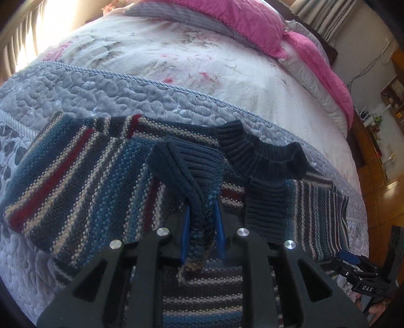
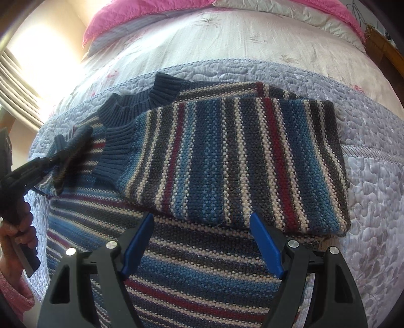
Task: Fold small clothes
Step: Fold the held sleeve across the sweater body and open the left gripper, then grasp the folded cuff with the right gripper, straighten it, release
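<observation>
Surface: striped sweater [image 2: 227,156] lies on quilted bed [image 2: 373,176], pink pillows [image 1: 252,22] beyond.
Left gripper [image 1: 202,227]: jaws clamp a sleeve cuff [image 1: 181,171].
Right gripper [image 2: 202,239]: jaws spread, empty.

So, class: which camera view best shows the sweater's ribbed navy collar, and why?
The left wrist view: the ribbed navy collar of the sweater sits near centre, its opening facing the camera. The right wrist view shows the collar smaller, off to the upper left, partly covered by the folded sleeve.
</observation>
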